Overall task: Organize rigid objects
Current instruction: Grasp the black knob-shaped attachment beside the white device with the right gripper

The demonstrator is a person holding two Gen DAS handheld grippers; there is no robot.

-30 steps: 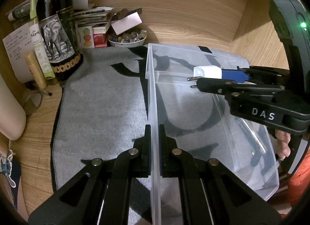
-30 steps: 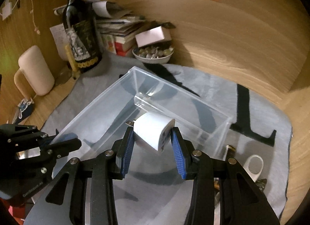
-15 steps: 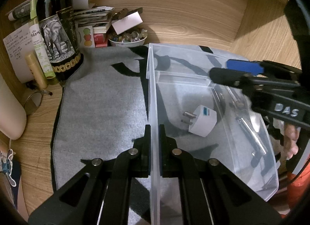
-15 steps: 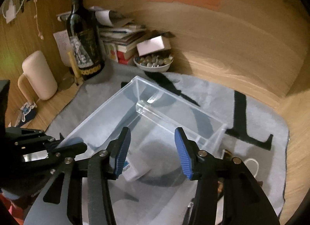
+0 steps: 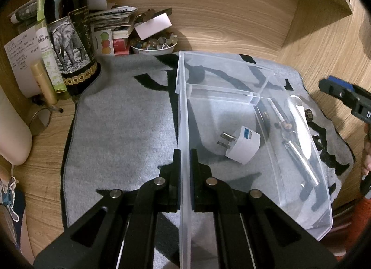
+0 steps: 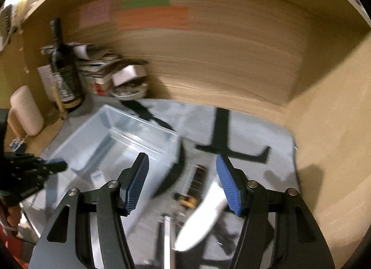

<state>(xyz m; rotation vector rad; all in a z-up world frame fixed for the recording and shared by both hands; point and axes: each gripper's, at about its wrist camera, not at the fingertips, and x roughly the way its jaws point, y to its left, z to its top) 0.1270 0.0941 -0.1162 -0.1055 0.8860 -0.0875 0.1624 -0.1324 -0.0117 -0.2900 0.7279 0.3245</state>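
Note:
My left gripper (image 5: pixel 184 160) is shut on the near left wall of a clear plastic bin (image 5: pixel 289 130) that stands on the grey mat. A white plug adapter (image 5: pixel 242 145) with a blue label lies on the bin's floor. My right gripper (image 6: pixel 183 182) is open and empty, to the right of the bin (image 6: pixel 116 139), above several loose items on the mat: a white oblong object (image 6: pixel 201 220), a dark and gold cylinder (image 6: pixel 197 181) and a metal tool (image 6: pixel 165 234). This view is blurred. The right gripper also shows at the right edge of the left wrist view (image 5: pixel 343 97).
A dark bottle (image 5: pixel 69 37) with an elephant label, tubes, a paper stack and a bowl of small stones (image 5: pixel 153 45) crowd the back left corner. A cream mug (image 5: pixel 11 134) stands at the left. Wooden walls close the back and right.
My right gripper let the white plug adapter fall into the bin, opened wide and swung right, out of the bin, over the loose items. My left gripper kept its hold.

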